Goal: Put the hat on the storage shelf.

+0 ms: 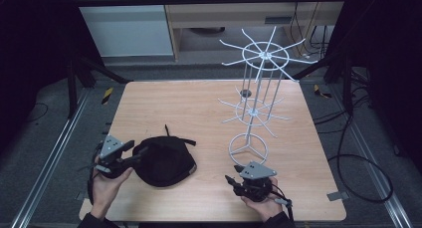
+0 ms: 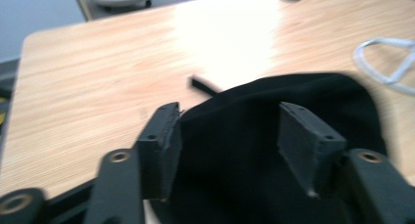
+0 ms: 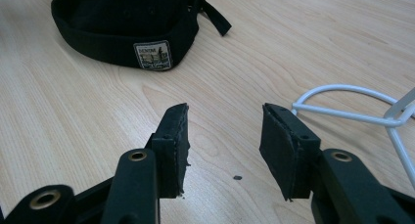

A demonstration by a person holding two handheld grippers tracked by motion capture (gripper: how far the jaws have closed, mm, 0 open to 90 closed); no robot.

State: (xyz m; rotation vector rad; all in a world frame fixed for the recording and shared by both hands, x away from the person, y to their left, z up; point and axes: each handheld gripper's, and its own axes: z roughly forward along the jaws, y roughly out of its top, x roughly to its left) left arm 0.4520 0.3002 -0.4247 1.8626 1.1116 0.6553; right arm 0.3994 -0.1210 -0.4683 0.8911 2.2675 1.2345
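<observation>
A black cap point(image 1: 164, 161) with a loose strap lies on the wooden table point(image 1: 199, 98) at the front left. My left gripper point(image 1: 135, 156) reaches it from the left. In the left gripper view the left gripper point(image 2: 230, 123) stands open, its pads apart with the cap's cloth point(image 2: 293, 92) between and beyond them. My right gripper point(image 1: 230, 180) rests low near the front edge, pointing left toward the cap. The right gripper point(image 3: 225, 133) is open with bare table between its pads. The cap point(image 3: 122, 33) shows a small sewn label there.
A tall white wire stand point(image 1: 259, 83) with two tiers of spoke hooks rises right of centre. Its ring base point(image 1: 248, 147) sits just behind the right gripper and appears as the base point(image 3: 342, 104) beside the right pad. A small dark hole point(image 1: 245, 93) marks the far tabletop.
</observation>
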